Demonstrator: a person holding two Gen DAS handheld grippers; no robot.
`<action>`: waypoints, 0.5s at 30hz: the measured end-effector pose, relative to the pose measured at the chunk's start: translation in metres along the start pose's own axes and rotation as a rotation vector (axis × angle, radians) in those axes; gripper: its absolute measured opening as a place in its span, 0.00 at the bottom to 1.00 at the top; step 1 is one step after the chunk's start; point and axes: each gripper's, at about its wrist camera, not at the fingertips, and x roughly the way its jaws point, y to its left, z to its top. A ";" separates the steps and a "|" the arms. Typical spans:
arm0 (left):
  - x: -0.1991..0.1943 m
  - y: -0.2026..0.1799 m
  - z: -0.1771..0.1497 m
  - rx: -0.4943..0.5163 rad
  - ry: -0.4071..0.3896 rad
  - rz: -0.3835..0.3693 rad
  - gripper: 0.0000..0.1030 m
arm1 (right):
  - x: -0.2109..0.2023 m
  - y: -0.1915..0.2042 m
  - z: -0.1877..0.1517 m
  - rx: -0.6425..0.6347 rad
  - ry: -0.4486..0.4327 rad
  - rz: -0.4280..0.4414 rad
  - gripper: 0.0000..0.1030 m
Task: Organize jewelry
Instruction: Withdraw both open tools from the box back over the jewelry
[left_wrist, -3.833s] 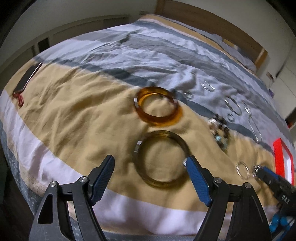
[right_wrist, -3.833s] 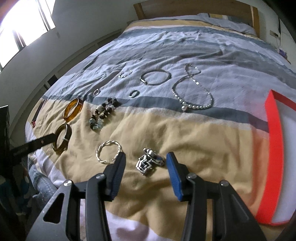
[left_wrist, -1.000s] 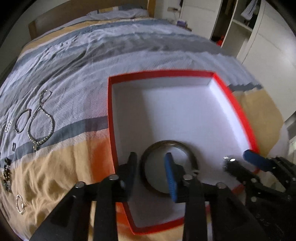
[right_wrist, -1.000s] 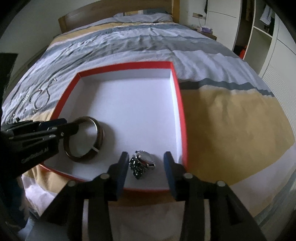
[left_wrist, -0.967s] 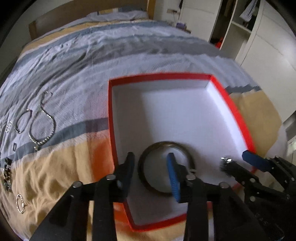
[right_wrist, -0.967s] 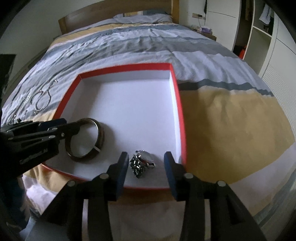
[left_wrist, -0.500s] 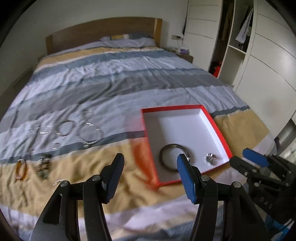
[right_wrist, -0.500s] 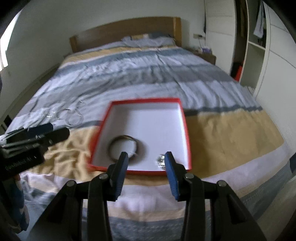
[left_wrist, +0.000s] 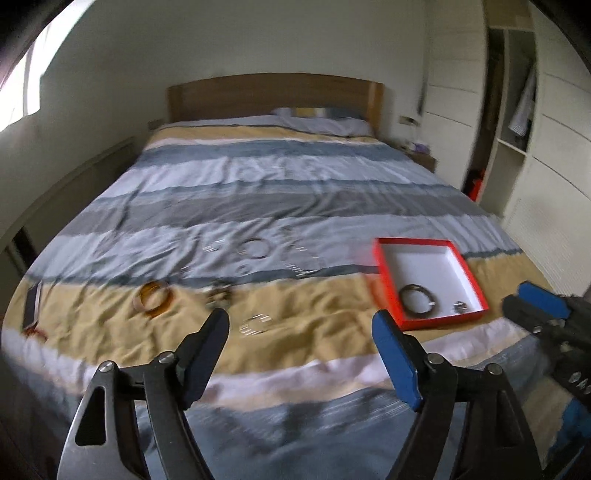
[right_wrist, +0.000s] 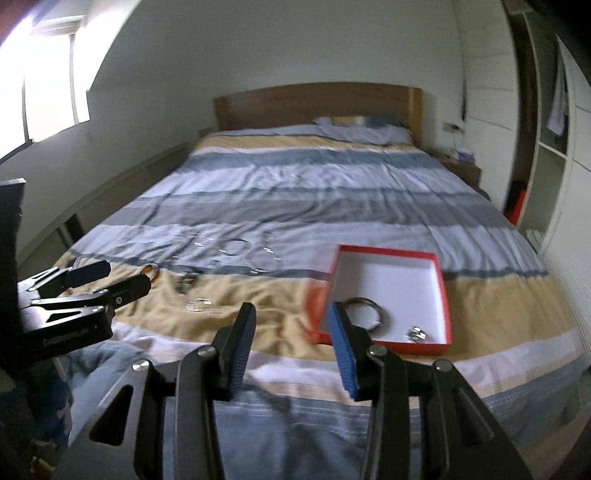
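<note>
A red box (left_wrist: 384, 275) (right_wrist: 445, 295) with a white inside lies on the bed at the right. In it are a dark bangle (left_wrist: 418, 297) (right_wrist: 364, 314) and a small silver piece (left_wrist: 460, 305) (right_wrist: 415, 333). An amber bangle (left_wrist: 153, 298), a beaded bracelet (left_wrist: 218, 290), a twisted silver bracelet (left_wrist: 255, 325) and several thin silver pieces (left_wrist: 255, 248) lie on the striped duvet to the left. My left gripper (left_wrist: 299, 332) is open and empty, held high and back from the bed's foot. My right gripper (right_wrist: 291, 314) is open and empty, likewise pulled back.
A phone (left_wrist: 31, 302) lies at the bed's left edge. A wooden headboard (left_wrist: 273, 94) stands at the far end. White wardrobes (left_wrist: 546, 155) stand to the right, a window (right_wrist: 48, 85) to the left. The views are motion blurred.
Both grippers have let go of the dark bangle and the silver piece in the box, opened, and pulled up and far back from the bed.
</note>
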 end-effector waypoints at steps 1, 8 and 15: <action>-0.004 0.008 -0.003 -0.013 0.001 0.009 0.77 | -0.003 0.005 0.000 -0.009 -0.004 0.008 0.38; -0.021 0.093 -0.025 -0.131 0.010 0.110 0.82 | -0.006 0.043 0.012 -0.071 -0.015 0.080 0.38; 0.015 0.144 -0.025 -0.210 0.067 0.101 0.83 | 0.039 0.067 0.020 -0.103 0.060 0.161 0.38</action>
